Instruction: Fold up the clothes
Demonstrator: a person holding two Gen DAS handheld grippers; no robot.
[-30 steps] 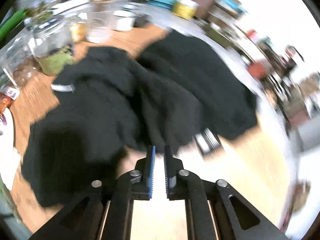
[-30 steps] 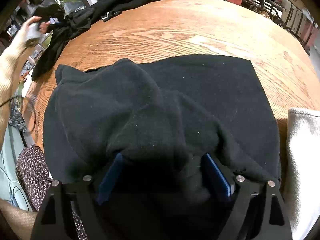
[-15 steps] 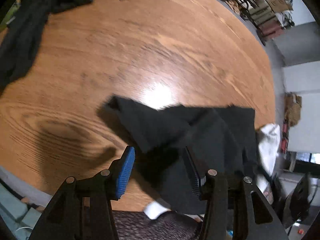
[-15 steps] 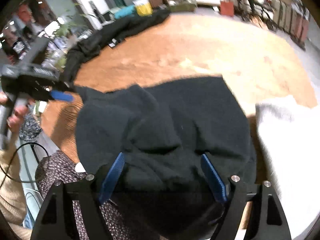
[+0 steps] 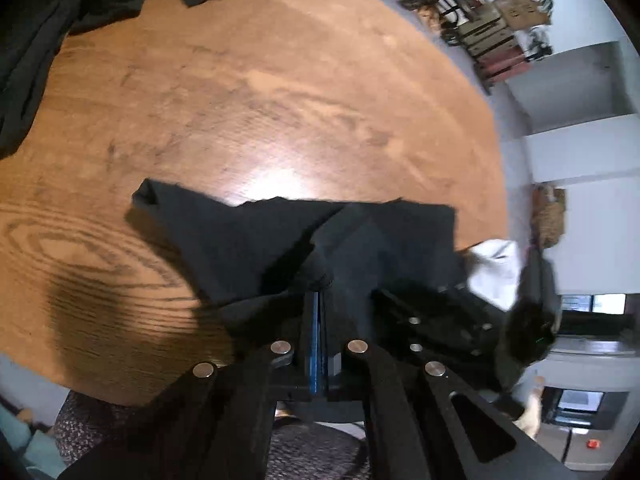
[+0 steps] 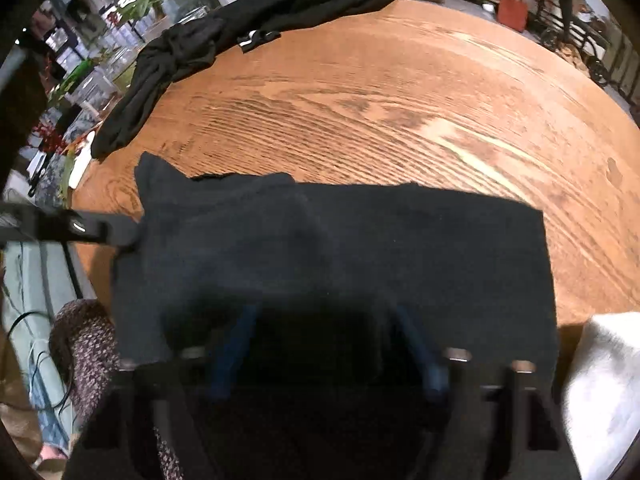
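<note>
A black garment [image 5: 360,240] lies at the near edge of the round wooden table [image 5: 260,100]; it also shows in the right wrist view [image 6: 360,248]. My left gripper [image 5: 318,300] is shut on the garment's near left edge. My right gripper [image 6: 324,320] is open, its blue pads wide apart, with the garment's near edge lying over and between the fingers [image 6: 236,336]. The left gripper's arm [image 6: 72,226] shows at the garment's left side in the right wrist view. The right gripper's body [image 5: 460,320] shows to the right in the left wrist view.
A pile of other black clothes [image 6: 224,36] lies along the table's far left edge, also in the left wrist view [image 5: 60,12]. A white folded cloth [image 6: 600,380] sits at the near right. Jars, plants and shelves stand beyond the table.
My left gripper swung from the far clothes pile to the black garment, opened, then shut on its near left edge. The garment has been spread flatter. The right gripper stayed open.
</note>
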